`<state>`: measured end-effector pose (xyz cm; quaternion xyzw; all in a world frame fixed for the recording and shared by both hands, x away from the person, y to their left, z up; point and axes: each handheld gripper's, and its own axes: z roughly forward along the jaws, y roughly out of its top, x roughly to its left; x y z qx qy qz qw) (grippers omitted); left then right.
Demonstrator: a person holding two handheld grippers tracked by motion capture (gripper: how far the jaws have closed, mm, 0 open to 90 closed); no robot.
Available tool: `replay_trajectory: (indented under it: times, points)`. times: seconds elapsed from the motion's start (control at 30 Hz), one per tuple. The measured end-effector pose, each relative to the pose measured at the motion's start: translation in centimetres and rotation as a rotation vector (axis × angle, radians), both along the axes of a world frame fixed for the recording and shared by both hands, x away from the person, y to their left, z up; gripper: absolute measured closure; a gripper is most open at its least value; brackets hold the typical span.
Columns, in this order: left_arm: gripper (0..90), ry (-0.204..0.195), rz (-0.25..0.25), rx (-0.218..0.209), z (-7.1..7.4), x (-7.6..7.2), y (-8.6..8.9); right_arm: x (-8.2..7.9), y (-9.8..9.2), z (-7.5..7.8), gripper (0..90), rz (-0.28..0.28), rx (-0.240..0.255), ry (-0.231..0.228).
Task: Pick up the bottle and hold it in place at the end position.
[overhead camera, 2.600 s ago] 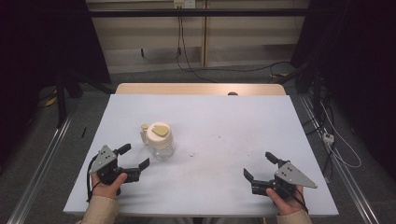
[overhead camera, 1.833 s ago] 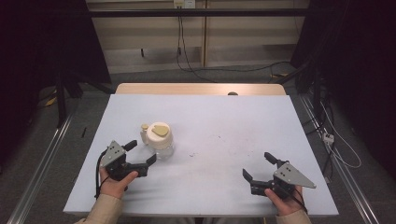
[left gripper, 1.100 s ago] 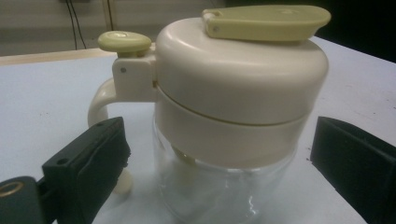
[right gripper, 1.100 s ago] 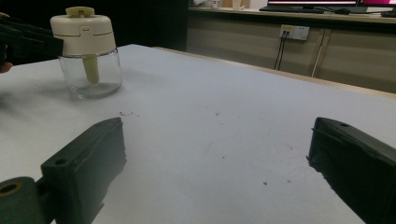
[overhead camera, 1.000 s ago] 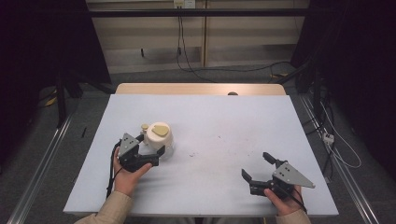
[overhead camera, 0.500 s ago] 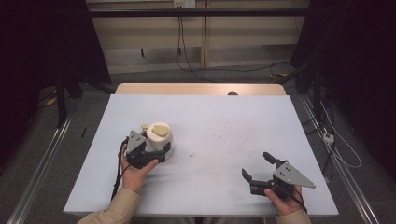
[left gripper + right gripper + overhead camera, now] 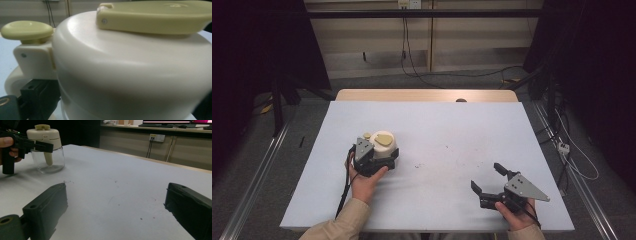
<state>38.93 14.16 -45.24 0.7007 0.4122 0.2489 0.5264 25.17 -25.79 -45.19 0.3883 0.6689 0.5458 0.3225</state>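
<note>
The left gripper (image 7: 379,159) has its jaws around the jar (image 7: 382,145) at the counter's (image 7: 452,130) left, seemingly pinching its lid. A high grip could tip it. The right gripper (image 7: 492,182) rests, jaws spread.

Left claw (image 7: 384,159) at left centre of frame, jaws around cream-lidded jar (image 7: 382,143) on pale worktop (image 7: 447,130). Right claw (image 7: 490,183) lower right, jaws apart, holding nothing, well apart from jar.
</note>
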Motion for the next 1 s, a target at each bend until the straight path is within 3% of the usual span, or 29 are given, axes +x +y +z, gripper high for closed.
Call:
replay_trajectory:
  times: [0.2,0.33,0.67,1.0]
  points:
    - [3.8,-0.014,0.025,0.014,-0.2,0.2,-0.5,0.0,-0.1,0.0,3.7,-0.001,0.004,-0.002]
    - [4.9,-0.017,0.036,-0.006,-0.2,0.3,-0.6,0.0,-0.1,0.0,3.7,0.002,0.005,-0.004]
    - [5.9,-0.023,0.035,-0.007,-0.1,0.3,-0.6,0.0,-0.1,0.0,3.8,0.001,0.011,-0.005]
    - [6.0,-0.04,-0.009,-0.04,0.8,0.7,-1.0,0.1,0.0,0.0,4.0,0.009,0.009,-0.003]
